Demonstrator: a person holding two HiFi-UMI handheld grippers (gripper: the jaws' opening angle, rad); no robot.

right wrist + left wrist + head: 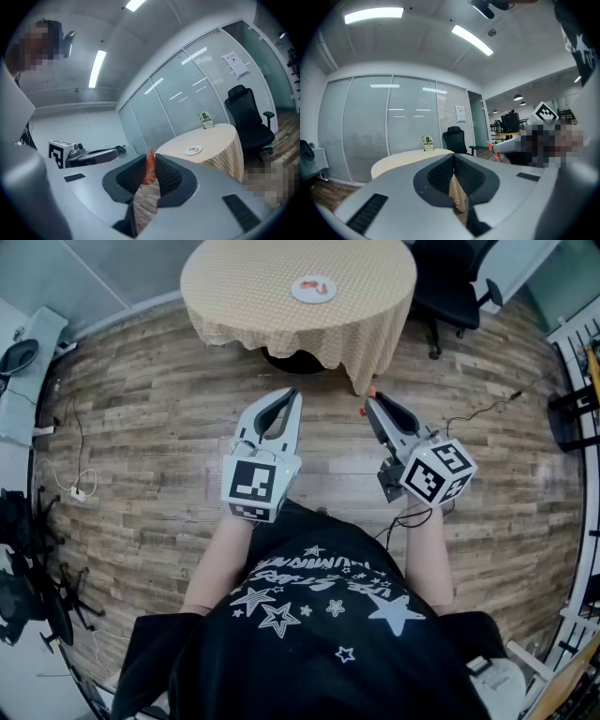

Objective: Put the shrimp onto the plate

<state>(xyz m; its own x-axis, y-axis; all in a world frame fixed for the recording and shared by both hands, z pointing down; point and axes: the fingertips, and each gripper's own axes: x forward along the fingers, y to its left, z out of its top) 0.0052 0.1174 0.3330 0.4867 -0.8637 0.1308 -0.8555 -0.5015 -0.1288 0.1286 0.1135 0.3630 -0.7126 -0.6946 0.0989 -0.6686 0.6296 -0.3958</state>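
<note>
An orange shrimp (150, 168) stands pinched between the jaws of my right gripper (151, 161), its tip sticking up past them. In the head view this right gripper (368, 401) hangs over the wooden floor, short of the round table, with the shrimp (366, 409) as a small orange spot at its tip. A white plate (313, 289) with something orange on it lies on the cloth-covered table (244, 277). The plate (193, 150) is far ahead of the right gripper. My left gripper (292, 396) is level with the right one, shut and holding nothing (453, 157).
A black office chair (459, 287) stands right of the table. A small sign (205, 119) sits on the table's far side. Cables and a grey side table (23, 371) lie at the left. Glass partition walls rise behind the table.
</note>
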